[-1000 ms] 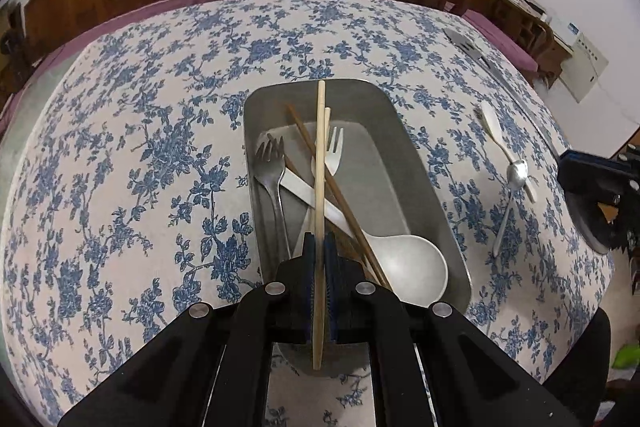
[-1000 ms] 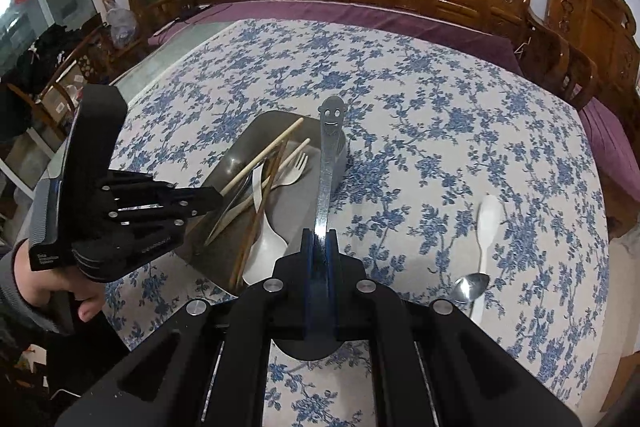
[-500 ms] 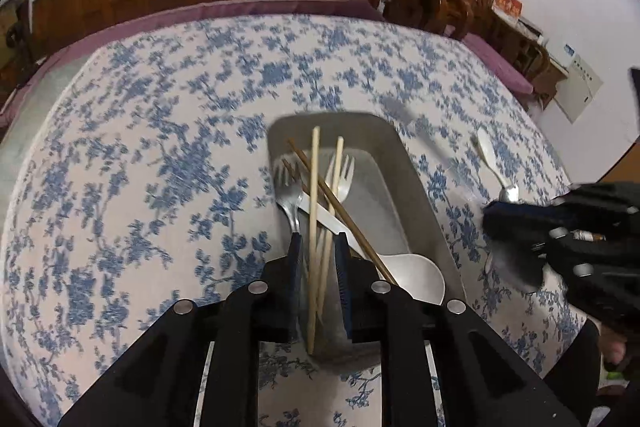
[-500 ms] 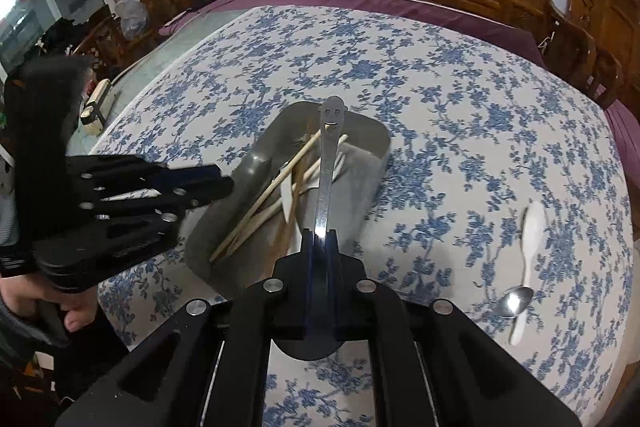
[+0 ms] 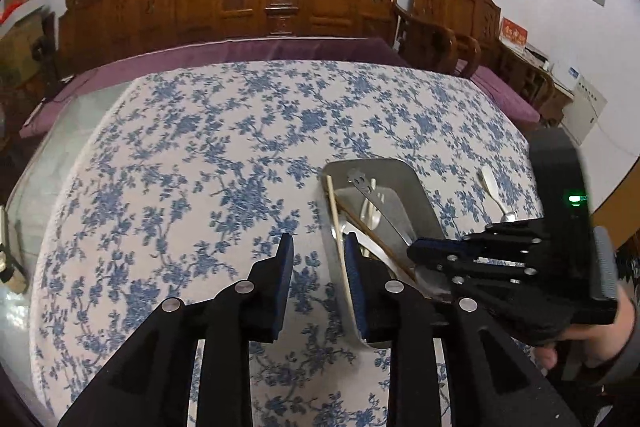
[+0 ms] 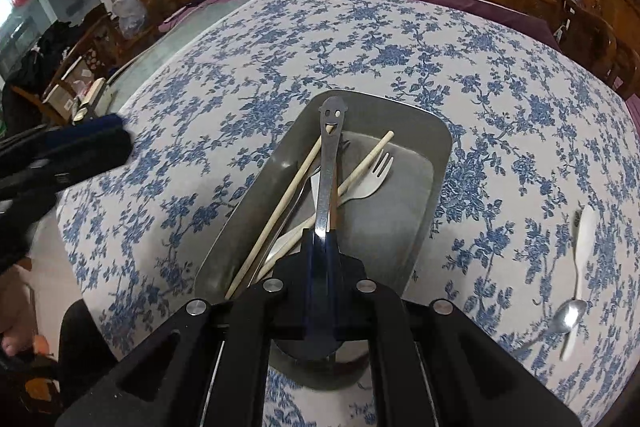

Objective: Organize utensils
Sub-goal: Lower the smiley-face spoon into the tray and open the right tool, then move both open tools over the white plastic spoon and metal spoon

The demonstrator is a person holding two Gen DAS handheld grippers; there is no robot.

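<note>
Hovering over the flowered surface, the left tongs stand spread and are opening, with nothing between the pads; only cloth shows in the gap, and the tray lies just to their right, its near rim partly behind the right-hand pad. In the tray lie pale chopsticks, a white fork and other cutlery, crossed over one another. Further right, the right tongs are pressed together on a metal utensil with a smiling face cut into its handle end; they pinch it low on the handle, and the face end points away from them over the tray's far part, above the chopsticks and fork. To the right of the tray, well apart from both tongs, a metal spoon and a white spoon lie together on the cloth.
</note>
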